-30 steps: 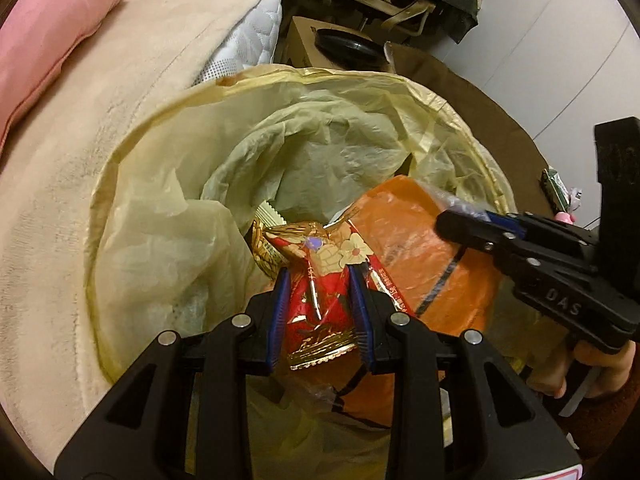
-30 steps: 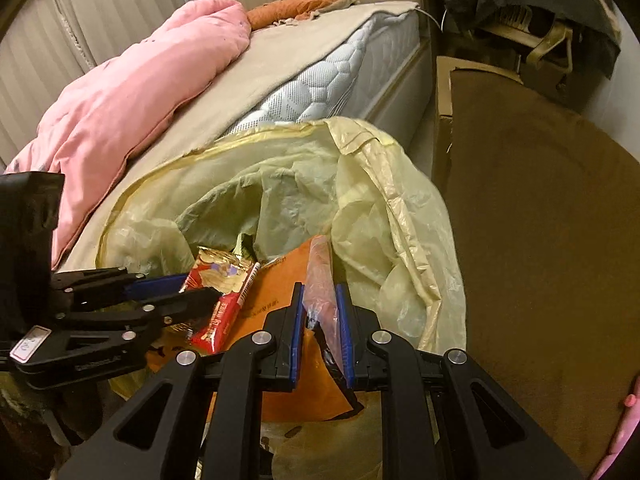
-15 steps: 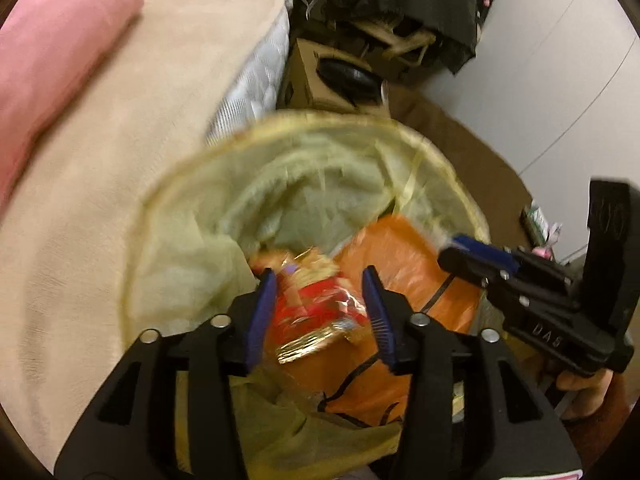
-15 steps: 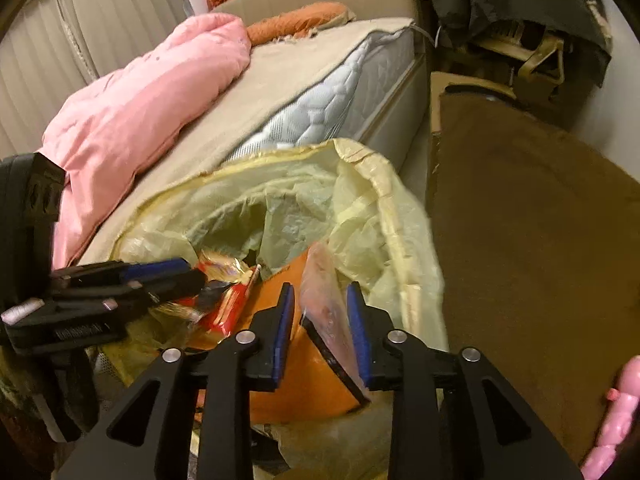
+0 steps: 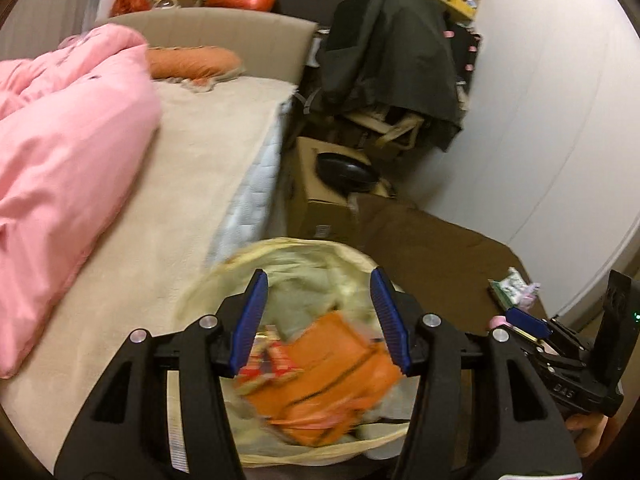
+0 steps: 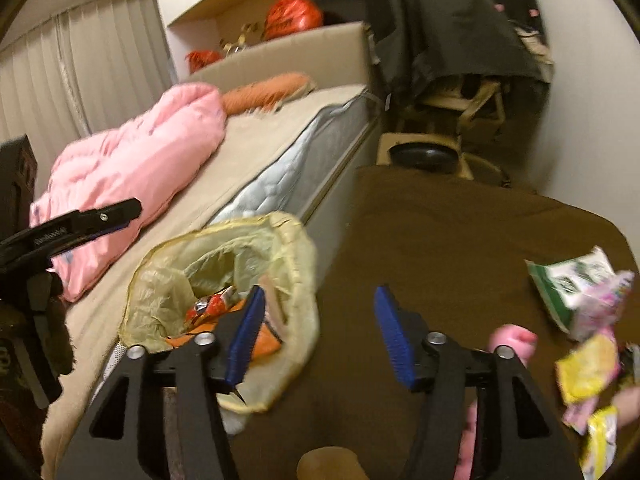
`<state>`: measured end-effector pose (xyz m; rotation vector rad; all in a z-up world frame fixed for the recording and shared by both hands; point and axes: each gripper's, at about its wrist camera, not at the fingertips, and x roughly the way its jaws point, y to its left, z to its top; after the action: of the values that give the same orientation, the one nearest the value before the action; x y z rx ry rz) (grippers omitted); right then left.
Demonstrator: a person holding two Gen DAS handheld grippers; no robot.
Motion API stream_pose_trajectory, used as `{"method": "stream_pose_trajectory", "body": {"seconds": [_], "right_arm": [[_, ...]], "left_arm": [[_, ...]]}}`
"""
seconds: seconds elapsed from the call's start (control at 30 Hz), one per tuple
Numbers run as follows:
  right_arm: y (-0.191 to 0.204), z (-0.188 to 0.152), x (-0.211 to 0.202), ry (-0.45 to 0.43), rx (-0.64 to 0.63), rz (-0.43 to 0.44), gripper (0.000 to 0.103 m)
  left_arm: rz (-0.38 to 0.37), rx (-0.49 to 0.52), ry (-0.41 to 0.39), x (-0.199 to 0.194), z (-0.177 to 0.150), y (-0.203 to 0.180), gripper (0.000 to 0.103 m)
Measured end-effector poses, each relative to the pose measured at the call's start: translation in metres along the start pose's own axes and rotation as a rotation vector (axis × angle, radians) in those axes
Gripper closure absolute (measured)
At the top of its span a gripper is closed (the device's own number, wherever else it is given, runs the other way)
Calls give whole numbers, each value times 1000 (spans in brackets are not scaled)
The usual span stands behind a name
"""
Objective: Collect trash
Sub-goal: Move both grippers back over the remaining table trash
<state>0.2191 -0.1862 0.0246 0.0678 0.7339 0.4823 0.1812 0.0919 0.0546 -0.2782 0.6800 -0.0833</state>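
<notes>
The left gripper (image 5: pixel 318 320) is opening, nothing gripped, with the trash bag (image 5: pixel 224 280) lying below its fingers. The right gripper (image 6: pixel 320 336) is opening empty over the brown rug (image 6: pixel 460 240), wrappers (image 6: pixel 584 368) lying right of its fingers.

pink duvet (image 5: pixel 60 152) on bed (image 5: pixel 192 184), dark coat (image 5: pixel 392 60) beyond.

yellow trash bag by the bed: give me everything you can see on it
The thin, translucent pale-yellow plastic trash bag stands open and crumpled on the floor against the bed's side. Its rim is rolled into a rough ring. Inside lie a large orange packet and a red-and-gold snack wrapper. Neither claw touches it.
</notes>
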Motion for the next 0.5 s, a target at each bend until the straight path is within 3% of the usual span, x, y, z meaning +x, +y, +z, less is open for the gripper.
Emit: {"method": "stream_pose_trajectory", "body": {"seconds": [0.13,0.27,0.43,0.5], "right_arm": [[-31,-16,-37,-54,41,-47,40],[-61,-40,-72,-79,2,-220,40],[-108,-70,-103,-65,46,-346,40],[-130,-81,-116,-78,85,-462,40]], "left_arm": [[-76,40,16,14,-11,-45,52],[-162,102,59,36,-30,-102,52],[-255,204,112,56,-60,-162,52],[-294,249,132,65,-71,-186,52]]}}
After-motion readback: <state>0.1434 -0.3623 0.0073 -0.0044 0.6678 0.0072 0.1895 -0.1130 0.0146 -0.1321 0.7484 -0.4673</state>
